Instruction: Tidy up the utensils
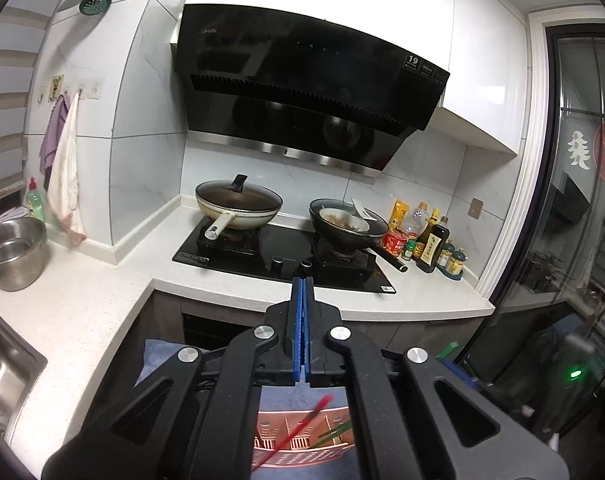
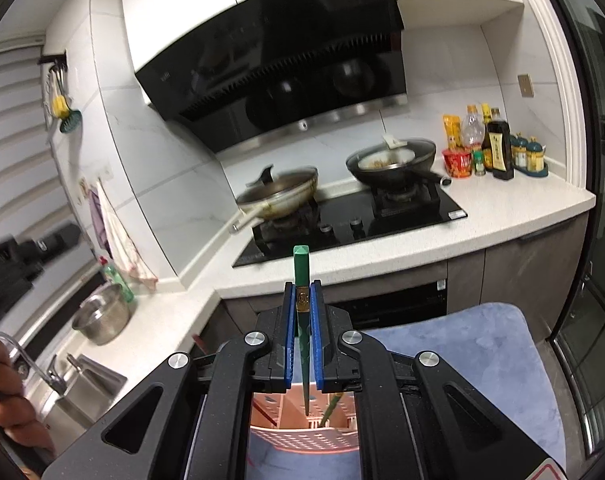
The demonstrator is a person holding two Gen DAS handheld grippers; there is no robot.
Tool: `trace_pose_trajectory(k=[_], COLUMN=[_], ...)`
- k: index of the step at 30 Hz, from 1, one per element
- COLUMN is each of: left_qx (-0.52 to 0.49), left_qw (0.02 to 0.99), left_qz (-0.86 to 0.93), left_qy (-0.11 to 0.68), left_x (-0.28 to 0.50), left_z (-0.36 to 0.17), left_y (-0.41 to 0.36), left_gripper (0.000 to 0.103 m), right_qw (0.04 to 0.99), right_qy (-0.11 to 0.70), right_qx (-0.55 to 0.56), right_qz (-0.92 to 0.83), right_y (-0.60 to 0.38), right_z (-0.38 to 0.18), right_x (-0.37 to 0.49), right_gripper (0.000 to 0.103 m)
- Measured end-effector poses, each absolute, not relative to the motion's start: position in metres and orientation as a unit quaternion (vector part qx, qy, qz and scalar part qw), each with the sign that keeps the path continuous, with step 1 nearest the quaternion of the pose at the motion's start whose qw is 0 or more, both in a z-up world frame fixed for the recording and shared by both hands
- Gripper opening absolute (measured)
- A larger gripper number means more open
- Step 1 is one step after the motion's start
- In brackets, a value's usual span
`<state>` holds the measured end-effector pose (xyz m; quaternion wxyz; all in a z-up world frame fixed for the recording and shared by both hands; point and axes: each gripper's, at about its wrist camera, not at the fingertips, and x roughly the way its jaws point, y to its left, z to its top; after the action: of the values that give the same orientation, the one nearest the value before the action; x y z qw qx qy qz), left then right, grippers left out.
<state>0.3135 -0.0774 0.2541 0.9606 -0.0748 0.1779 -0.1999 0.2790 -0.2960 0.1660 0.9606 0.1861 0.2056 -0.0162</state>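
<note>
My left gripper (image 1: 303, 280) is shut, its blue pads pressed flat together with nothing between them. Below it stands a pink perforated utensil holder (image 1: 302, 454) on a blue mat (image 1: 280, 398); a red chopstick (image 1: 302, 428) and green chopsticks (image 1: 336, 431) lean inside it. My right gripper (image 2: 302, 285) is shut on a green chopstick (image 2: 301, 280), which stands upright between the pads, its thick end above the fingertips and its thin tip pointing down into the pink holder (image 2: 302, 438). Another green chopstick (image 2: 331, 410) rests in that holder.
A white L-shaped counter (image 1: 82, 312) carries a black hob (image 1: 262, 254) with a lidded pan (image 1: 238, 204) and a dark wok (image 1: 344, 224). Sauce bottles (image 1: 430, 246) stand at the right, a steel pot (image 1: 12, 252) and sink (image 1: 2, 368) at the left. A hand (image 2: 6, 392) shows at the left edge.
</note>
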Motion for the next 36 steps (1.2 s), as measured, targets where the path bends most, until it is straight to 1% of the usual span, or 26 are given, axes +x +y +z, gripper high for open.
trace_pose_trajectory(k=[3,8,14,19,23,27,29,31,33,36], left_qx=[-0.065,-0.047,-0.027,0.004,0.005,-0.002,-0.005,-0.008,-0.011,-0.007], left_qw=[0.961,0.955,0.939,0.92,0.899,0.883,0.877,0.871,0.866,0.858], left_qz=[-0.199,-0.197,-0.191,-0.186,-0.184,-0.186,-0.185,-0.183,-0.183,-0.189], left_qy=[0.182,0.219,0.284,0.346,0.397,0.43,0.443,0.456,0.465,0.477], left_x=[0.31,0.307,0.292,0.27,0.26,0.254,0.253,0.252,0.251,0.253], left_z=[0.249,0.223,0.17,0.112,0.067,0.039,0.028,0.017,0.006,-0.008], left_y=[-0.076,-0.07,-0.068,-0.072,-0.074,-0.076,-0.078,-0.08,-0.083,-0.093], left_gripper=[0.0,0.0,0.0,0.0,0.0,0.001,0.004,0.02,0.029,0.03], right_qw=[0.957,0.958,0.959,0.964,0.962,0.96,0.958,0.956,0.953,0.949], right_qy=[0.218,0.205,0.196,0.181,0.175,0.18,0.189,0.203,0.219,0.242], right_qx=[0.19,0.2,0.205,0.195,0.207,0.209,0.209,0.205,0.2,0.192], right_qz=[-0.017,-0.013,-0.014,-0.026,-0.035,-0.045,-0.051,-0.06,-0.066,-0.068], right_y=[-0.296,-0.297,-0.301,-0.305,-0.315,-0.324,-0.325,-0.325,-0.323,-0.318], right_z=[0.152,0.155,0.164,0.169,0.172,0.173,0.17,0.162,0.153,0.134], right_x=[0.28,0.265,0.24,0.204,0.178,0.156,0.15,0.146,0.144,0.141], right_gripper=[0.007,0.007,0.007,0.007,0.007,0.007,0.007,0.007,0.007,0.007])
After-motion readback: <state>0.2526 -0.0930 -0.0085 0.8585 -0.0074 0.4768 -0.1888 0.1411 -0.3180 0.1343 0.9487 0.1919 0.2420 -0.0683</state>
